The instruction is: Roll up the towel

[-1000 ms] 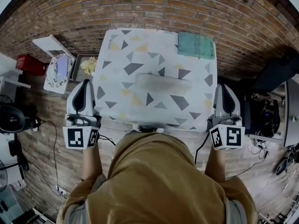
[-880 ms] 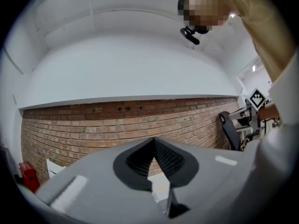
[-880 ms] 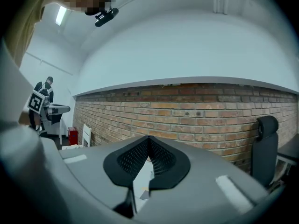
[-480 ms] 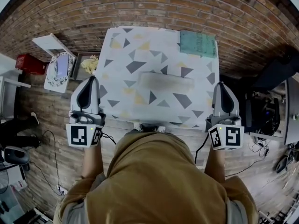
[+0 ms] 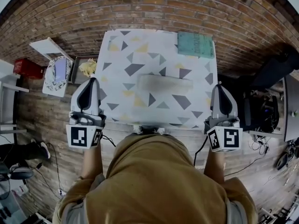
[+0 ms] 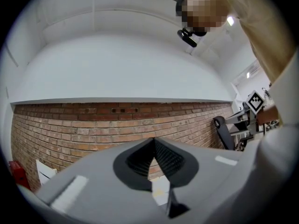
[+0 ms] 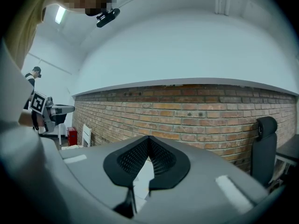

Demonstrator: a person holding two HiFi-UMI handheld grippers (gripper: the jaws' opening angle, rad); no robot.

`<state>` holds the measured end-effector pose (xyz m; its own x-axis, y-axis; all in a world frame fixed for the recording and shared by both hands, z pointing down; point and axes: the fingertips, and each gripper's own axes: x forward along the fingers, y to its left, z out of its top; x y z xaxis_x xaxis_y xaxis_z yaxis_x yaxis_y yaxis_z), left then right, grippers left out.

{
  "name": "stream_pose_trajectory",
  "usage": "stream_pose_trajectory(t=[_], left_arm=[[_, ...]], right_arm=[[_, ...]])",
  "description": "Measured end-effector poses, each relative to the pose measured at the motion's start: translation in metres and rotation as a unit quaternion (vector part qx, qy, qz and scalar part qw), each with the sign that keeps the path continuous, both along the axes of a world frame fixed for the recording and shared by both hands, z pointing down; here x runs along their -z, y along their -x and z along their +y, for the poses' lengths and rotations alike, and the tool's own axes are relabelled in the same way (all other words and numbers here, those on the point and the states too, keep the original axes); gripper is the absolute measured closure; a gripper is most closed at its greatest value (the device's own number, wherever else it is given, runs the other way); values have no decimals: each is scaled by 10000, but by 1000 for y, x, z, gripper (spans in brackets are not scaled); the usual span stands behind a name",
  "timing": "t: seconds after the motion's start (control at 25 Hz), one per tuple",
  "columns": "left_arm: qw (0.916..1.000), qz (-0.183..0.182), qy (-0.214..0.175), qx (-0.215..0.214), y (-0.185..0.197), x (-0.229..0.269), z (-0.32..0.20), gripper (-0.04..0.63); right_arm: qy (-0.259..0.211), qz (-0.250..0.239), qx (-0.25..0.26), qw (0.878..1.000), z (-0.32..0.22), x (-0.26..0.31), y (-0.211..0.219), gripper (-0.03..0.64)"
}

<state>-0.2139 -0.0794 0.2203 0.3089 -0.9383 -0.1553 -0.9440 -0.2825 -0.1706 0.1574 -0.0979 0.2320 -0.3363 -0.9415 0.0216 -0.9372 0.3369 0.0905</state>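
Observation:
A grey towel lies as a long strip across the middle of the table, whose cloth is printed with triangles. A teal towel lies flat at the far right corner. My left gripper hovers beside the table's near left corner, shut, with nothing in it. My right gripper hovers at the near right corner, also shut and empty. Both are well apart from the grey towel. In the left gripper view the jaws meet in front of a brick wall. The right gripper view shows its jaws closed the same way.
Left of the table stand a white rack, a patterned tray, a bin with a yellow cloth and a red box. A black office chair and cables are on the right. The brick wall is behind the table.
My left gripper has shifted slightly toward the table's corner. The right gripper has hardly moved. The towel lies as before.

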Motion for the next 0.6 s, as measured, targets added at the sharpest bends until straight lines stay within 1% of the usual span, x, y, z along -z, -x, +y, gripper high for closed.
stream_pose_trajectory(t=[0.6], left_arm=[[10000,-15,-21,-69,-5,-1,-7,534]], right_arm=[[-6,-92,-75,9999,-4,-5,-2,614]])
